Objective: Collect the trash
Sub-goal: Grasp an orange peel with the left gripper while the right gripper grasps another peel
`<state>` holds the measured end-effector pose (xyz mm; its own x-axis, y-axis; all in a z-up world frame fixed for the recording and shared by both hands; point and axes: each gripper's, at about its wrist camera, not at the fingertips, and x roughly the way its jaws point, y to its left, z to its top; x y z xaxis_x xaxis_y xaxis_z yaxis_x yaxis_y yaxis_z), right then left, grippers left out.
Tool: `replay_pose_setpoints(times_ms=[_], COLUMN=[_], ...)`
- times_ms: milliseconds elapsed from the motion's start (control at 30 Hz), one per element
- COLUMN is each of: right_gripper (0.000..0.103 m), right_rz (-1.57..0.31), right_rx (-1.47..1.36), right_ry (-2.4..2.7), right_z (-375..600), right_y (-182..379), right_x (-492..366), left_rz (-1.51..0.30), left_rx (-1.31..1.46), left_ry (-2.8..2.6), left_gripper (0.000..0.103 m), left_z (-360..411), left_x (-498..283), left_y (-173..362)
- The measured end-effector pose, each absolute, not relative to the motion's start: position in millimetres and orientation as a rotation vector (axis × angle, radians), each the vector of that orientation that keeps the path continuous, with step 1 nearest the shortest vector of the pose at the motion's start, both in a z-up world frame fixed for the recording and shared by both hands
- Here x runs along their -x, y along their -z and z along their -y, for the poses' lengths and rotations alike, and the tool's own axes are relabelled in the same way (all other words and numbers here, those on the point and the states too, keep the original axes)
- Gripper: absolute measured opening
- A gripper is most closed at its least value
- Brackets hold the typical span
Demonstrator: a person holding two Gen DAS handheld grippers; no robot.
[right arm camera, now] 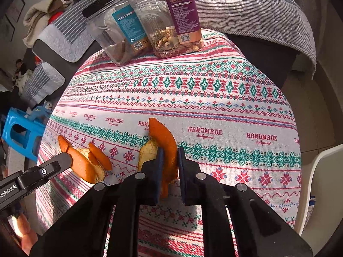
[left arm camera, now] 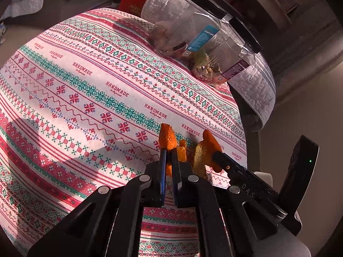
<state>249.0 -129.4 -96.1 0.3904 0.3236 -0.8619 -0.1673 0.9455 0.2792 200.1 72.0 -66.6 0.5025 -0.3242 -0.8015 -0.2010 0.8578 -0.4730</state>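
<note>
Two pieces of orange peel are held above the patterned tablecloth [left arm camera: 85,85]. My left gripper [left arm camera: 169,150] is shut on one orange peel [left arm camera: 168,137], which sticks up past its blue pads. In the right wrist view that left gripper [right arm camera: 64,159] comes in from the left edge with its curled peel [right arm camera: 85,165]. My right gripper [right arm camera: 169,152] is shut on a second orange peel [right arm camera: 165,139], which stands upright between its pads. In the left wrist view the right gripper's finger [left arm camera: 220,158] shows at the right with that peel [left arm camera: 205,147].
Two clear plastic jars with black lids, one teal-labelled [right arm camera: 120,32] and one purple-labelled [right arm camera: 178,27], stand at the table's far edge. Grey quilted cushions [right arm camera: 246,10] lie behind. A blue stool [right arm camera: 19,132] sits left on the floor, a white chair [right arm camera: 317,182] right.
</note>
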Motion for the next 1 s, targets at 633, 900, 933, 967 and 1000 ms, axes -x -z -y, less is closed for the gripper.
replay_pose_setpoints(times_ms=[633, 900, 933, 967, 1000], right_gripper=[0.012, 0.012, 0.012, 0.012, 0.012], right_rz=[-0.998, -0.964, -0.959, -0.957, -0.957], right_rx=[-0.176, -0.217, -0.224, -0.231, -0.237], right_ry=[-0.288, -0.265, -0.261, -0.258, -0.257], right_z=[170, 206, 211, 215, 220], right_y=[22, -3, -5, -7, -9], right_x=[-208, -177, -172, -167, -163], left_rz=[-1.004, -1.004, -1.007, -1.01, -1.013], left_rx=[0.437, 0.373, 0.368, 0.367, 0.363], left_ry=[0.135, 0.174, 0.177, 0.183, 0.188], left_gripper=[0.004, 0.005, 0.005, 0.005, 0.005], left_z=[-29, -1, 2, 6, 10], left_x=[-175, -164, -162, -161, -160], left_y=[28, 25, 26, 27, 28])
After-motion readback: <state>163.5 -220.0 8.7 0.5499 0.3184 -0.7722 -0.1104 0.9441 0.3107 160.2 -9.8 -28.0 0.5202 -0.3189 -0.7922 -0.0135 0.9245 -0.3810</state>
